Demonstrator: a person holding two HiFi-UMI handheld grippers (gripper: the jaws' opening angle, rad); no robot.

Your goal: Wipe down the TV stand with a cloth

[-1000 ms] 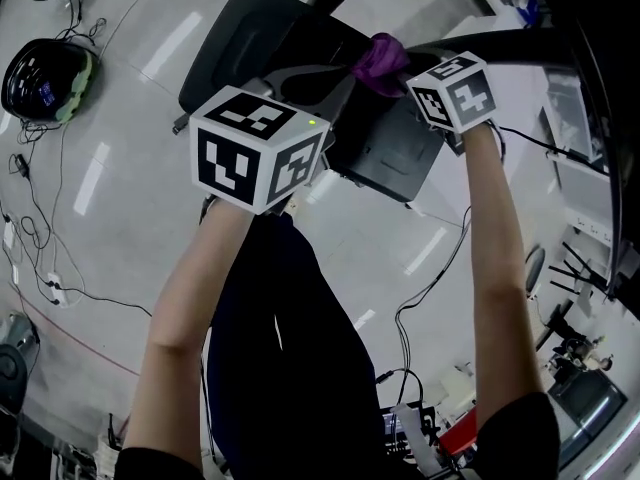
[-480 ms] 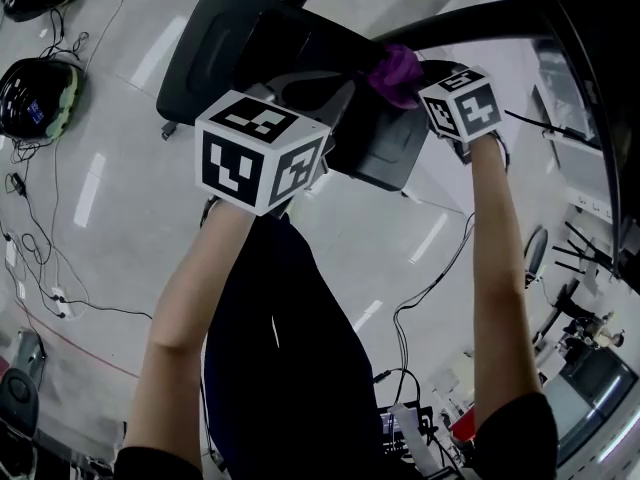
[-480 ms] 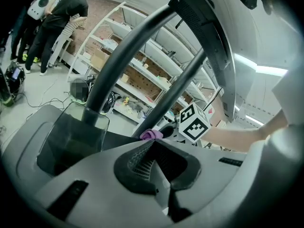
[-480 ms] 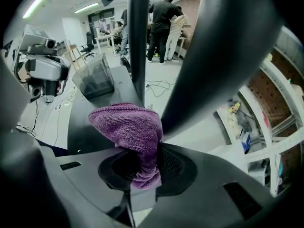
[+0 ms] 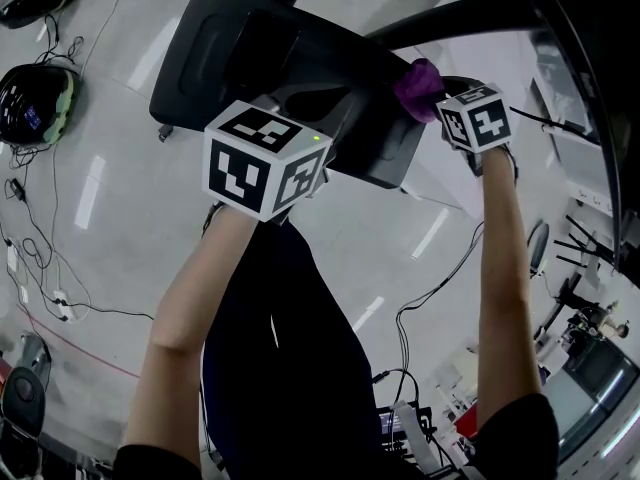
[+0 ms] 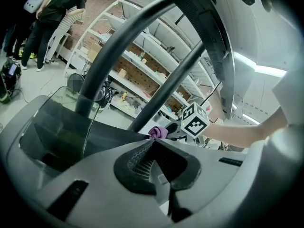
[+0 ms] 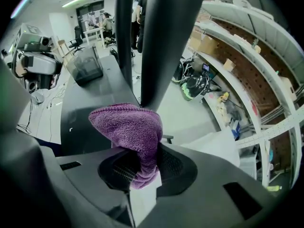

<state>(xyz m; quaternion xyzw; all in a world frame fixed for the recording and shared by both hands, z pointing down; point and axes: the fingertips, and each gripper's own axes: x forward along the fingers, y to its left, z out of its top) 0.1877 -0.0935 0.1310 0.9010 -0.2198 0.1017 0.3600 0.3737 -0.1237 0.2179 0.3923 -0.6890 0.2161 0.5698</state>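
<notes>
My right tongs [image 7: 141,169] clamp a bunched purple terry cloth [image 7: 127,126] at the black TV stand [image 5: 240,48]; my left tongs [image 6: 153,148] are closed, empty.

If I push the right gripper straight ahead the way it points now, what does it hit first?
Most likely the thick black slanted stand tube, right behind the purple microfibre cloth held in the right gripper. Whether the cloth already touches it is unclear.

A lab or workshop: stocked pegboard shelves [image 7: 247,65] and loose floor cables [image 5: 52,296].
</notes>
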